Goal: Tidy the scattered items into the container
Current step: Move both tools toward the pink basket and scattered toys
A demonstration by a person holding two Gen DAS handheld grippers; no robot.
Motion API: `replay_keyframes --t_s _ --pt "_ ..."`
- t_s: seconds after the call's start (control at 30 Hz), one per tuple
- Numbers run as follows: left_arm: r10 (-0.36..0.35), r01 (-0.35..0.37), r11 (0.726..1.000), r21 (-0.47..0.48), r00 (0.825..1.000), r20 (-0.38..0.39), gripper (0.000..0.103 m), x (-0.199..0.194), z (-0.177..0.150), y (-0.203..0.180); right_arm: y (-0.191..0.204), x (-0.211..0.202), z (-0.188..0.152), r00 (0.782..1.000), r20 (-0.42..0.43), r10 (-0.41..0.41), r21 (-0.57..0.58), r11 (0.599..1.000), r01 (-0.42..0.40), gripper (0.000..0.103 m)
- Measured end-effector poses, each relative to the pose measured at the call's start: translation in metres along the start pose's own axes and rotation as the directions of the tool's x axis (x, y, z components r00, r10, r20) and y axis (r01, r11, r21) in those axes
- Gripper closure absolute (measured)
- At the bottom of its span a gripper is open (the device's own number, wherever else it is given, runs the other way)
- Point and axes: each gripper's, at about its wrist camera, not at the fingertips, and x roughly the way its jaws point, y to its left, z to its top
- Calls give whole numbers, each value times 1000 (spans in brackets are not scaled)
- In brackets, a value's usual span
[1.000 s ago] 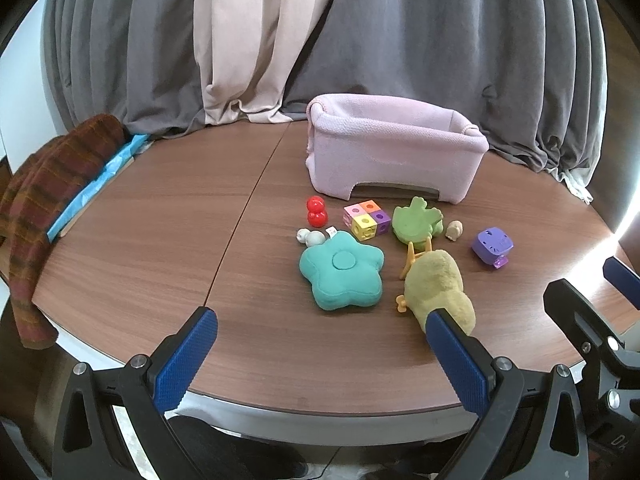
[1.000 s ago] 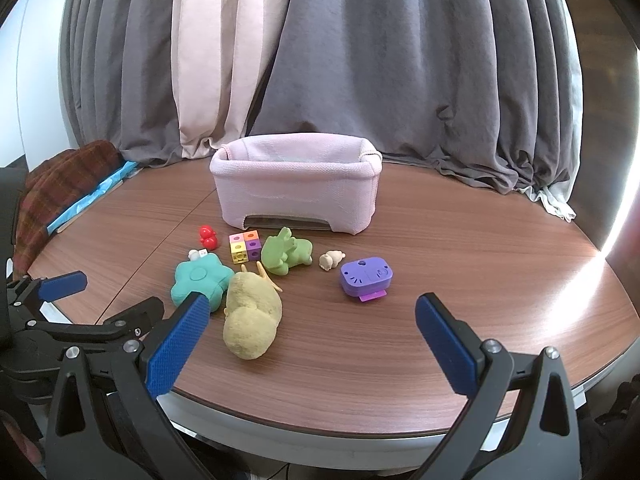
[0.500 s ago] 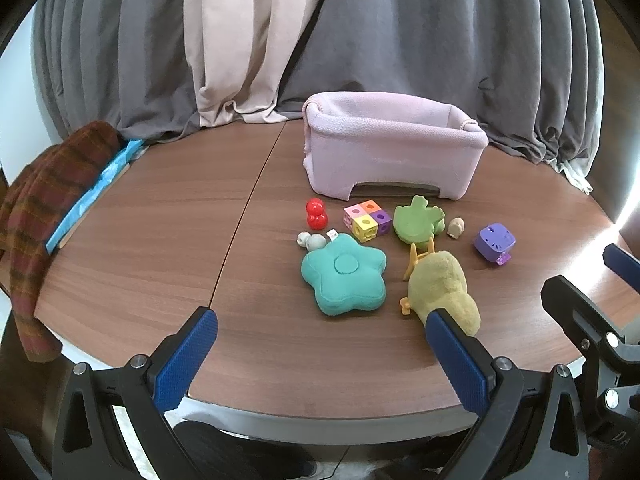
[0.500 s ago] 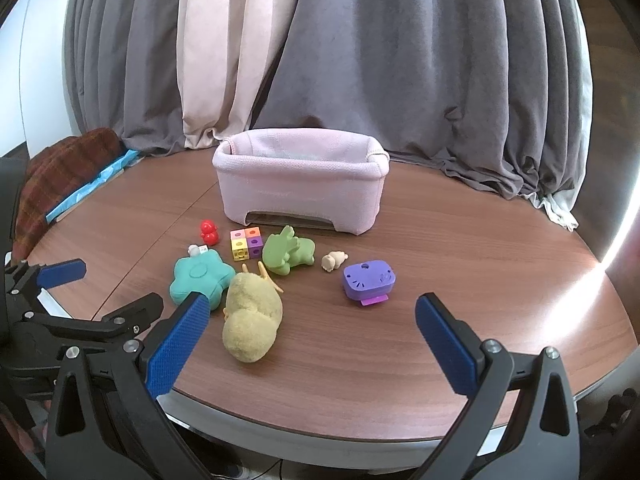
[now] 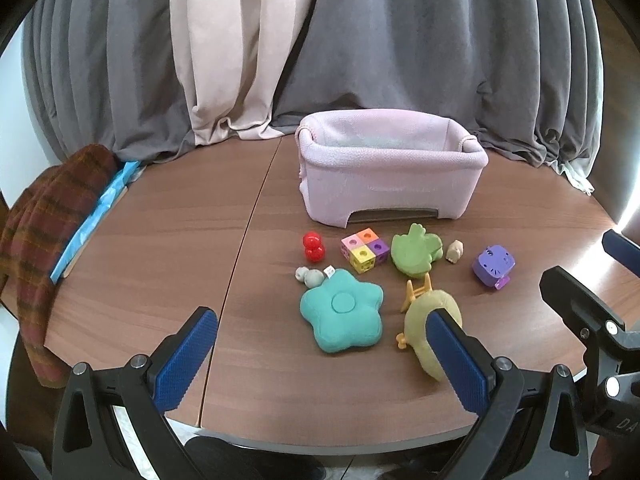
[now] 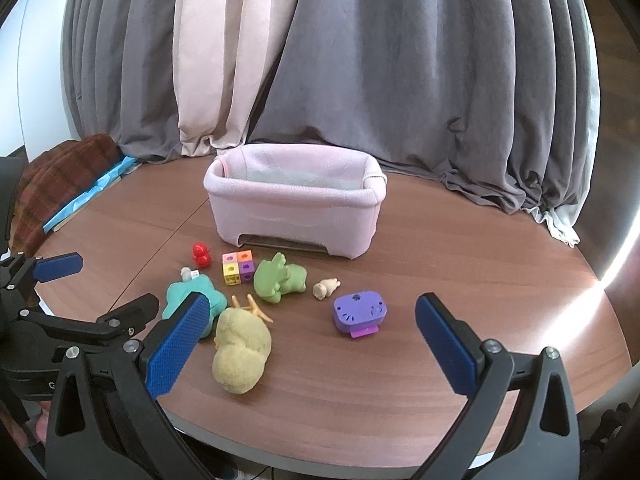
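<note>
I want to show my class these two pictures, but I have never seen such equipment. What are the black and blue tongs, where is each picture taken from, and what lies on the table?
A person holds one pair of tongs in each hand; a camera on each looks forward along its fingers. One picture comes from the left tongs, the other from the right tongs. Both are open and hold nothing. On the round wooden table stands a pink fabric basket. In front of it lie scattered toys: a teal star cushion, a yellow plush, a green toy, coloured cubes, a red figure and a purple toy.
</note>
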Motion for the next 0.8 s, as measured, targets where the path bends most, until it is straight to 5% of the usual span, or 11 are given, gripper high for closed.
replay_keyframes --t_s 0.8 --pt "17 -15 999 35 999 -38 0 10 59 -1 -9 22 46 999 -43 14 -16 1000 -14 1"
